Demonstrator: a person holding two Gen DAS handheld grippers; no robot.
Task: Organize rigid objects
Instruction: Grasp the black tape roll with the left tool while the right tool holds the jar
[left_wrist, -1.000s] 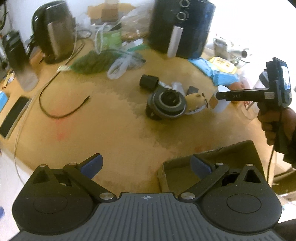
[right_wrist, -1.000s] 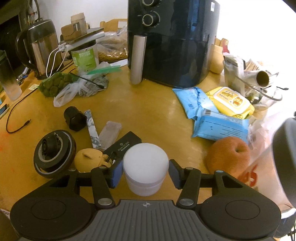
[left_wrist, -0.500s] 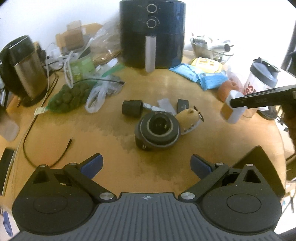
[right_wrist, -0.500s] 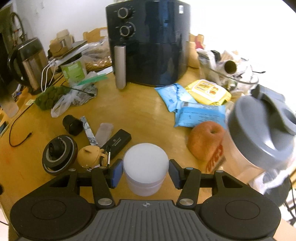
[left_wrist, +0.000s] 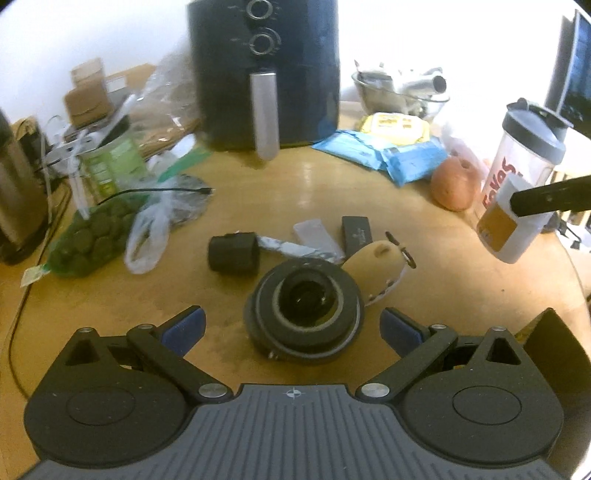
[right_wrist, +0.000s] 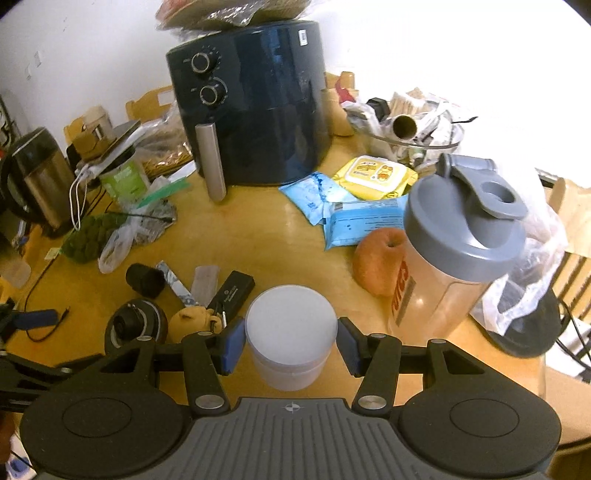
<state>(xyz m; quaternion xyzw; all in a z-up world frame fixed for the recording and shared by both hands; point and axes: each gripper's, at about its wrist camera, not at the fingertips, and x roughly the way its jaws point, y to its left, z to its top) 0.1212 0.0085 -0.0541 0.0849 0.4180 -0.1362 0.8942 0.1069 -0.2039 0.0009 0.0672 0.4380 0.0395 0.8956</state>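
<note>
The right tongs (right_wrist: 291, 345) grip a white jar (right_wrist: 291, 334) by its sides, holding it clear above the wooden surface (right_wrist: 258, 236), just left of a shaker bottle (right_wrist: 458, 254) and an apple (right_wrist: 376, 258). The left tongs (left_wrist: 291, 328) stand wide open and empty over a black round camera (left_wrist: 306, 314), with a tan pouch (left_wrist: 373, 258) touching it at far right.

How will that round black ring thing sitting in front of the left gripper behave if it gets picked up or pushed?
The round black ring thing looks rigid, so it should keep its shape between the fingers. It lies flat on the wooden table, so a push would probably slide it, not roll it. Its stacked rings and dark centre suggest solid parts, so it may feel heavy for its size.
</note>
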